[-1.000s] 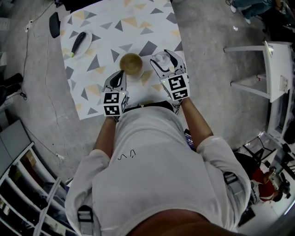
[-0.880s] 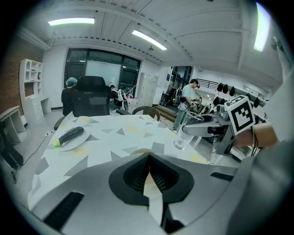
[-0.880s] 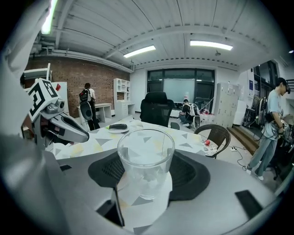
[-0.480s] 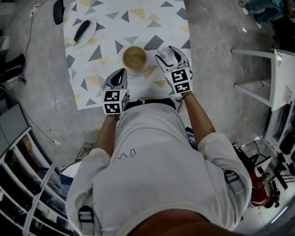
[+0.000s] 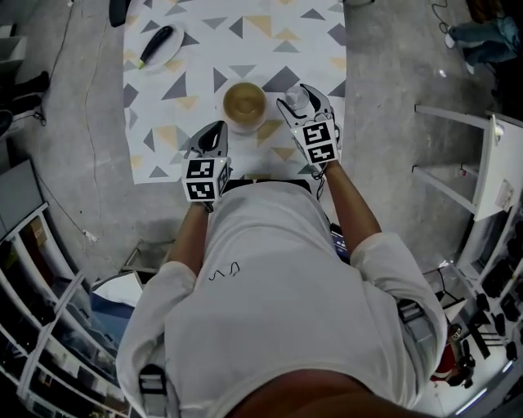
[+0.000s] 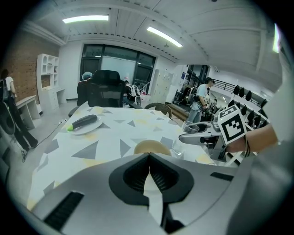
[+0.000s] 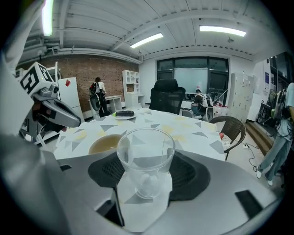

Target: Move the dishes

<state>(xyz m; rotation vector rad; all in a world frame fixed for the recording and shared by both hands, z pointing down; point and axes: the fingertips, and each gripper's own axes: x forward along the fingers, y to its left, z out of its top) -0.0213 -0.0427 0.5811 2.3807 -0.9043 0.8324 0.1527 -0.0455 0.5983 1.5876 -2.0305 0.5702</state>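
Note:
A tan bowl (image 5: pixel 244 104) stands near the front edge of the table (image 5: pixel 245 41), which has a triangle-patterned cloth; the bowl (image 7: pixel 106 143) also shows left of the glass in the right gripper view. My right gripper (image 5: pixel 301 100) is just right of the bowl, shut on a clear empty glass (image 7: pixel 146 158) that stands upright between its jaws. My left gripper (image 5: pixel 214 132) hovers at the table's front edge, left of the bowl (image 6: pixel 151 148), shut with nothing in it. A white plate with a dark cucumber (image 5: pixel 160 45) lies at the far left of the table.
A black object (image 5: pixel 119 10) lies at the table's far left corner. A white frame stand (image 5: pixel 482 147) is on the floor to the right. A wicker chair (image 7: pixel 232 127) and a black office chair (image 7: pixel 167 94) stand beyond the table. People stand in the background.
The head camera has shifted, so the table sits further right and up in view. Both grippers keep their places beside the bowl, the right one still on the glass.

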